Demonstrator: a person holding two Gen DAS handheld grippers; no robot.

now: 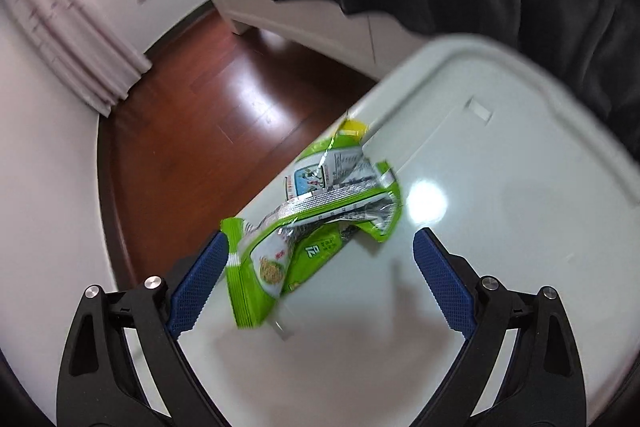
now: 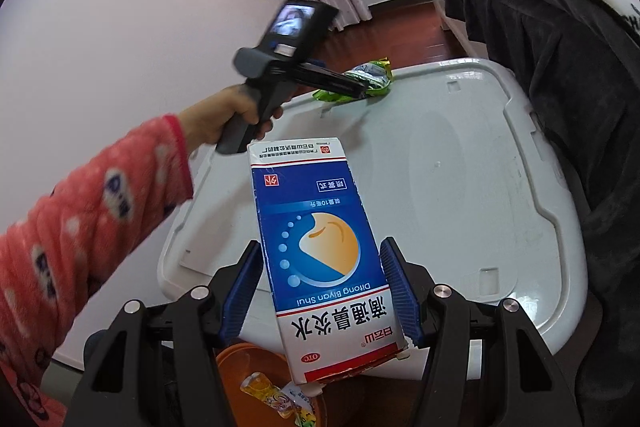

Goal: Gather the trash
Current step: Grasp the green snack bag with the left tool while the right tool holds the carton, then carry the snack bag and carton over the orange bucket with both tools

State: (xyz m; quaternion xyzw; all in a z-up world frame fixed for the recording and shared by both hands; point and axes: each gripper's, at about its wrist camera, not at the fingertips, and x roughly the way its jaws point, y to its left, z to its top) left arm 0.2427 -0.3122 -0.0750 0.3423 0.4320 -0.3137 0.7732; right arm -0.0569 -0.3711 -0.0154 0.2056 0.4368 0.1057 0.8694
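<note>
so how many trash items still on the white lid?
1: the green wrapper at the white lid's far edge, between the open left gripper fingers. The blue box is held in the right gripper.

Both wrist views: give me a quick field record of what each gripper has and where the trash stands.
left gripper: open, fingers either side of the green wrapper
green wrapper: lying at the edge of the white bin lid
right gripper: shut on the blue and white box
orange bowl: below the box, already holds yellow wrappers
</note>
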